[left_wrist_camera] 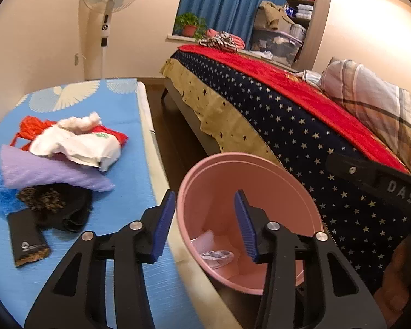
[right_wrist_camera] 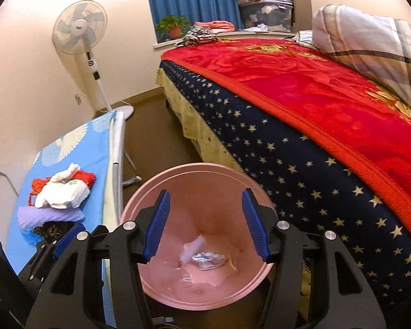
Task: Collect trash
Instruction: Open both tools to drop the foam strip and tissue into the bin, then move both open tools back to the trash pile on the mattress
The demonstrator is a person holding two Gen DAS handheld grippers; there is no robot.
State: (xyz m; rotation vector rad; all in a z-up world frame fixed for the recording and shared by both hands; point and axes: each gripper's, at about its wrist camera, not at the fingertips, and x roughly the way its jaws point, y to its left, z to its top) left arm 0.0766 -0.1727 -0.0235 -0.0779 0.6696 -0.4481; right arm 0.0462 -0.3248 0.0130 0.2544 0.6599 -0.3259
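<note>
Two grippers' jaws apart, pink bin (right_wrist_camera: pixel 150 282), perhaps paper inside

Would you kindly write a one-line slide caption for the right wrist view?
Open right claw above the pink bin, crumpled trash inside, between blue table and bed.

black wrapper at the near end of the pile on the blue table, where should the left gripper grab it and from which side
Grip the black wrapper across its narrow width at the torn near end, coming from above. It lies flat on the blue table; that end sticks out clear of the pile, while its far end touches the dark crumpled trash. The left gripper is open and empty.
</note>
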